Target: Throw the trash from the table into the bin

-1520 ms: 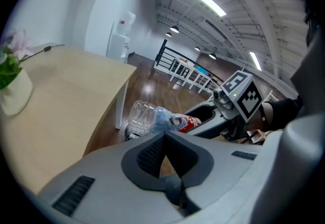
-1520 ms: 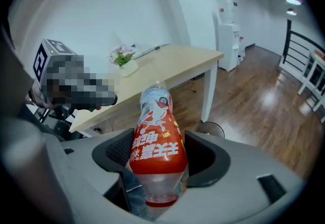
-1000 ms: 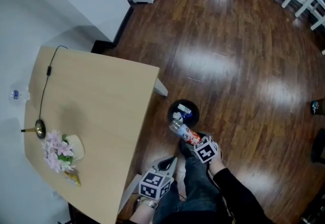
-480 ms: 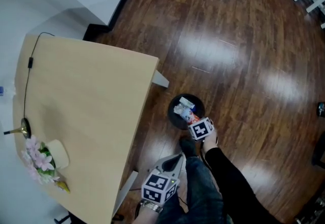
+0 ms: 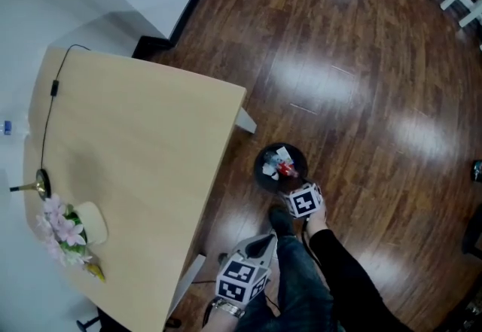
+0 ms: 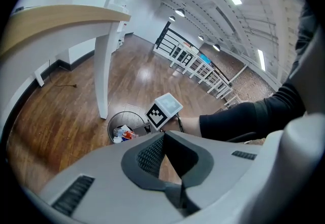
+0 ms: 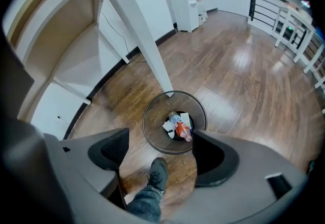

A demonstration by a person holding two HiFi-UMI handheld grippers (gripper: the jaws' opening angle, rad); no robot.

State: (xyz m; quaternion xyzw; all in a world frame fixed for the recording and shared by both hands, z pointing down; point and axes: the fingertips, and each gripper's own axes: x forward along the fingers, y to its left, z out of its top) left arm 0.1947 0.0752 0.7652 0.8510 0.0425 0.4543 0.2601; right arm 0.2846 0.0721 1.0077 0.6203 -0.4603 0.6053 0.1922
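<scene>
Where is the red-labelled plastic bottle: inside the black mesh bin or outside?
Inside: the bottle lies in the bin beside white scraps.

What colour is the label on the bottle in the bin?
Red-orange; the right gripper view shows the bottle best, lying in the bin.

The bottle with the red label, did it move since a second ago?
Yes. The bottle went from the right gripper, whose jaws have just been opening, down into the bin.

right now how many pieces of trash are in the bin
3 in the bin: a red-labelled bottle in the middle, a crumpled white scrap left of it, a flat white piece just beyond it. More may hide underneath.
</scene>
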